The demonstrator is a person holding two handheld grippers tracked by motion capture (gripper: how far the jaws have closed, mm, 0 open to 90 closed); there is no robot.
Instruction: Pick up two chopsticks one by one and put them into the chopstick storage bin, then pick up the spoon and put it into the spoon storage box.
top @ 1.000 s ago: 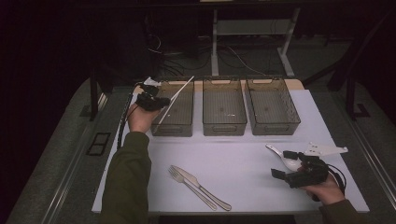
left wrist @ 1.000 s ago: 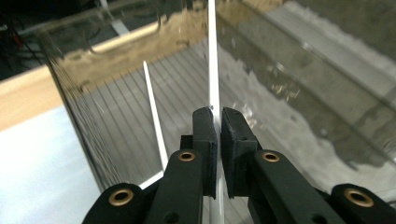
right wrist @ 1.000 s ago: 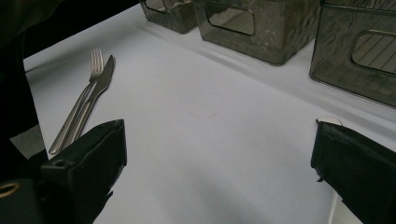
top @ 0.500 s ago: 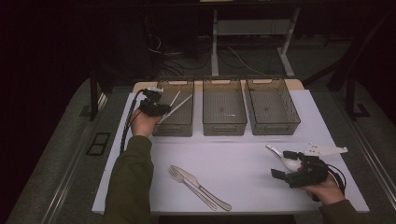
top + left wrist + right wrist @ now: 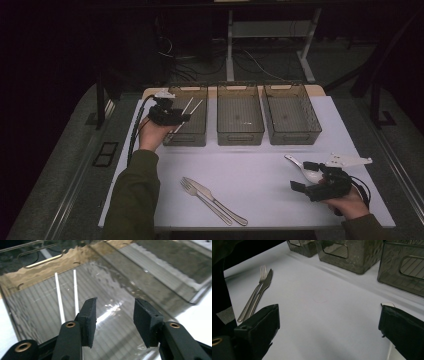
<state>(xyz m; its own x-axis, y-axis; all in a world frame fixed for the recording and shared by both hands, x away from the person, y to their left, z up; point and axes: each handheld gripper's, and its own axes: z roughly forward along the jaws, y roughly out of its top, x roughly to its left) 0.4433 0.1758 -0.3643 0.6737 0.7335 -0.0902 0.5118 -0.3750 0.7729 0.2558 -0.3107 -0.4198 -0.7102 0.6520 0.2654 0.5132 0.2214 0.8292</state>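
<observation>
Two chopsticks (image 5: 67, 296) lay in the left bin (image 5: 197, 136) beyond my just-opened, empty left claw (image 5: 115, 320) — release done; I judged cutlery next, right claw (image 5: 329, 332) agape.

Your left arm wears a dark olive sleeve (image 5: 132, 192) with a loose cuff; a strip of the same cloth shows at your right wrist. Each hand carries a black gripper. The left gripper (image 5: 186, 118) trails a thick black cable (image 5: 135, 131) and bears a pale three-cornered plate (image 5: 163, 93) on top. The right gripper (image 5: 303, 176) has a longer white plate (image 5: 347, 161) and a looped black cable. Your left fingers (image 5: 88, 320) are matte black rectangular pads on rounded black arms, each arm with a brass-ringed screw hole (image 5: 70, 324). The right fingers (image 5: 262, 325) are the same blocky black.
</observation>
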